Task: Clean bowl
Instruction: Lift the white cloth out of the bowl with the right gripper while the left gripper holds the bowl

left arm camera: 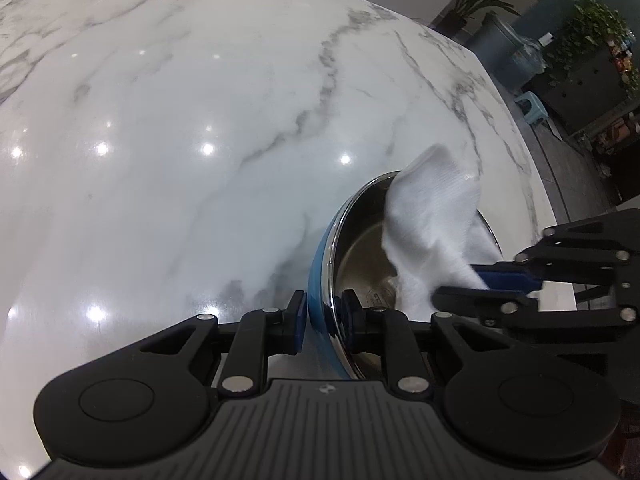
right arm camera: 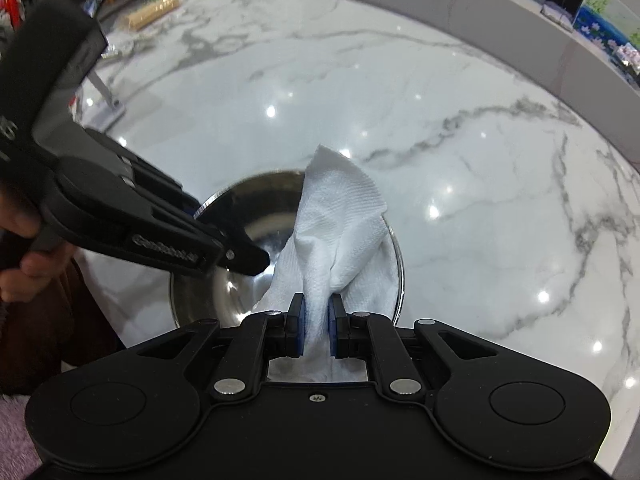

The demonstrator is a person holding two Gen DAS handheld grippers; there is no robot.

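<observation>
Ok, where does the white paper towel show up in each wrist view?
Left wrist view: the paper towel is right of centre, draped into the bowl, pinched by the right gripper entering from the right.
Right wrist view: the paper towel is at centre, rising from the right gripper.
Shared landmark: the bowl's shiny rim, clamped by the left gripper.

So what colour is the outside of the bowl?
Bright blue outside the bowl, shiny silver metal inside. The left wrist view shows it best.
</observation>
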